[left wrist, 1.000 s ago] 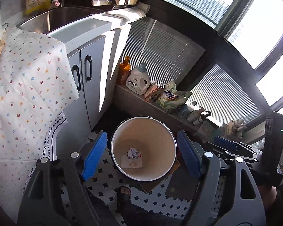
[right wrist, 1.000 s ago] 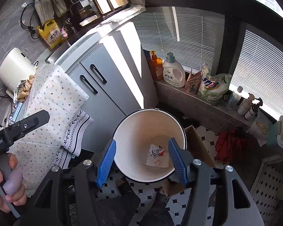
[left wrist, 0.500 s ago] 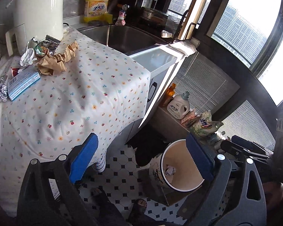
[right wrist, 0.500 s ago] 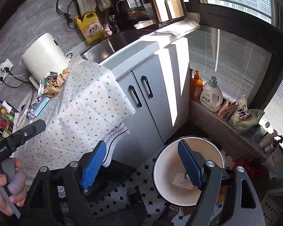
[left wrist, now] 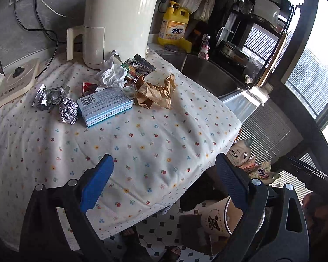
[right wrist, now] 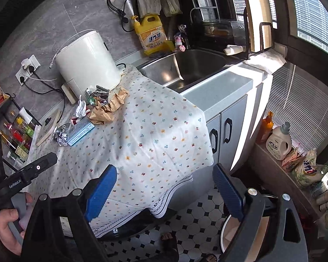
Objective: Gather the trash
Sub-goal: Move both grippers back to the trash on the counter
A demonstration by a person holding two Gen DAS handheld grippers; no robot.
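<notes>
Both grippers hang released and empty over the near edge of the desk: the left gripper (left wrist: 164, 182) has its blue pads spread wide, and the right gripper (right wrist: 165, 191) has just been opening its jaws further, with nothing between them. Trash lies well beyond the fingertips, bunched at the far side of the flowered tablecloth (left wrist: 155, 139) in front of the cream appliance (left wrist: 118, 21). Nearest is the light-blue carton (left wrist: 105, 106), lying flat with its long axis slanting from near left to far right and its barcode end towards the left. Just left of it, touching its end, sit two wads of crumpled foil (left wrist: 54, 102). At its right end lies crumpled brown paper (left wrist: 156, 91), and behind it a white tissue (left wrist: 111, 74) and a shiny snack wrapper (left wrist: 137, 67). Down at the lower right, on the tiled floor, stands the white trash bin (left wrist: 216, 220), partly hidden by the right finger. A second ago both cameras looked straight into that bin; now the desk fills both views and the bin sits at the frame's edge.
</notes>
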